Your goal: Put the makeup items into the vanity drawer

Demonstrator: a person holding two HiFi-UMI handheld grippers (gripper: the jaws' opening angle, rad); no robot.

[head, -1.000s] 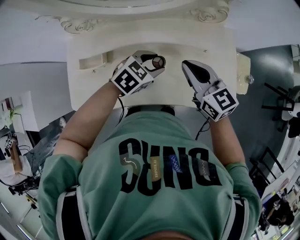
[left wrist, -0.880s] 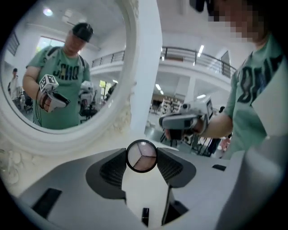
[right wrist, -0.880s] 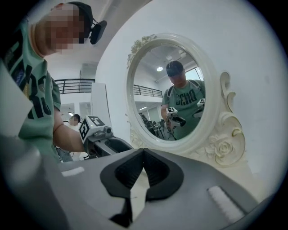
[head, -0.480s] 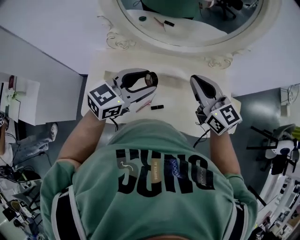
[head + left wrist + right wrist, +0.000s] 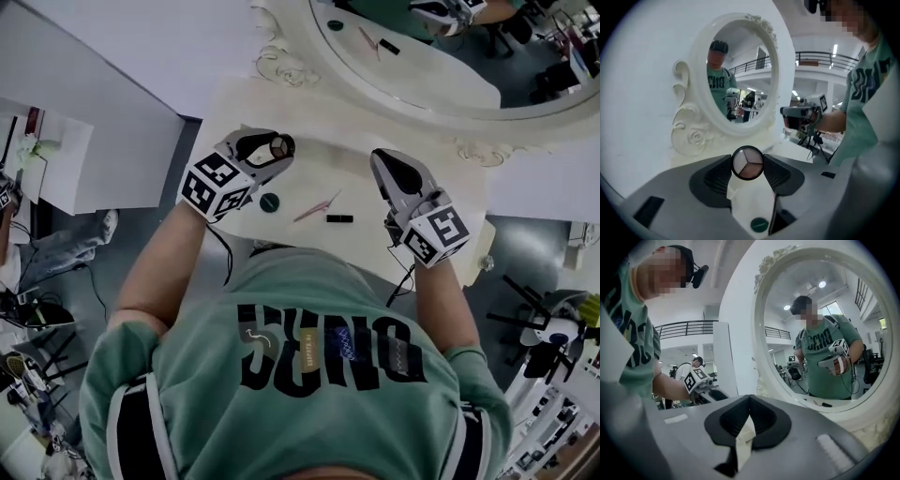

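Observation:
My left gripper (image 5: 277,148) is shut on a round eyeshadow compact (image 5: 281,145) with three shades, held above the left end of the cream vanity top (image 5: 366,131). In the left gripper view the compact (image 5: 747,162) is pinched between the two dark pads. A round green item (image 5: 270,202), a thin pink stick (image 5: 316,207) and a small black stick (image 5: 339,218) lie on the top between the grippers. My right gripper (image 5: 380,159) hovers over the right half, shut with nothing in it; its tips (image 5: 749,397) meet. No open drawer shows.
An oval mirror (image 5: 422,56) in a carved cream frame stands at the back of the vanity and fills much of both gripper views (image 5: 820,333). A white wall lies to the left. A knob (image 5: 486,264) sticks out at the vanity's right end. The person's body covers the front edge.
The head view has swung up and left, bringing the mirror and the items on the top into sight. My left gripper, still gripping the compact, now sits nearer the vanity's left end. The right gripper stays shut.

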